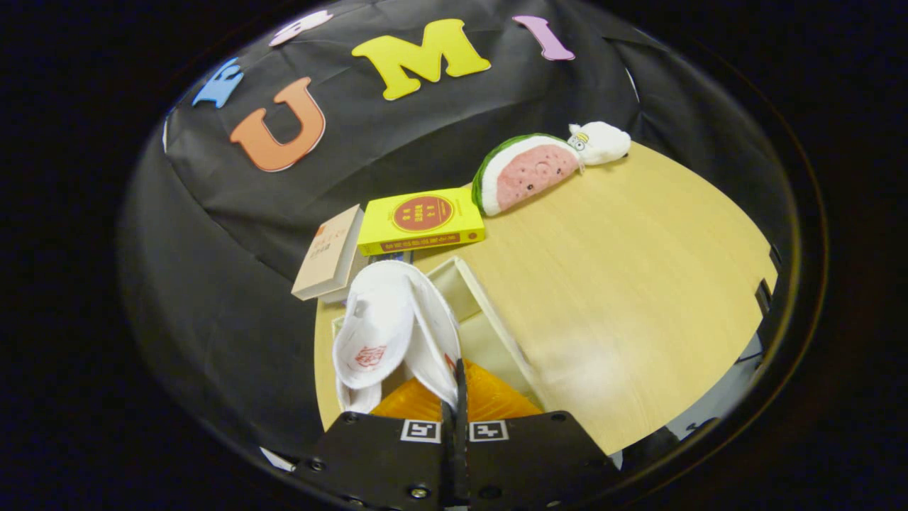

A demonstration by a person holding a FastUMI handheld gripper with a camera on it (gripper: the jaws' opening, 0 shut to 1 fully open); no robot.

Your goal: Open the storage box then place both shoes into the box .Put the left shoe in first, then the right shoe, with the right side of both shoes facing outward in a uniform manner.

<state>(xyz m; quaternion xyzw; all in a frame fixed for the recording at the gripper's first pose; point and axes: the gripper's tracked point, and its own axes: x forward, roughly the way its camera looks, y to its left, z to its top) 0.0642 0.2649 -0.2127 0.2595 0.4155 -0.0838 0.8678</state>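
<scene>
Between the hand-held gripper fingers — white shoe, above open storage box.

Books behind box; table open rightward

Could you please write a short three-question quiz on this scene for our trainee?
1. True or false: the tongs are shut on a white shoe.
2. What lies just beyond the shoe on the table? A) an open box B) a kettle C) a bowl
3. Fill in: the watermelon toy rests beside a yellow ____.

Key: 1 true; 2 A; 3 book.
</scene>
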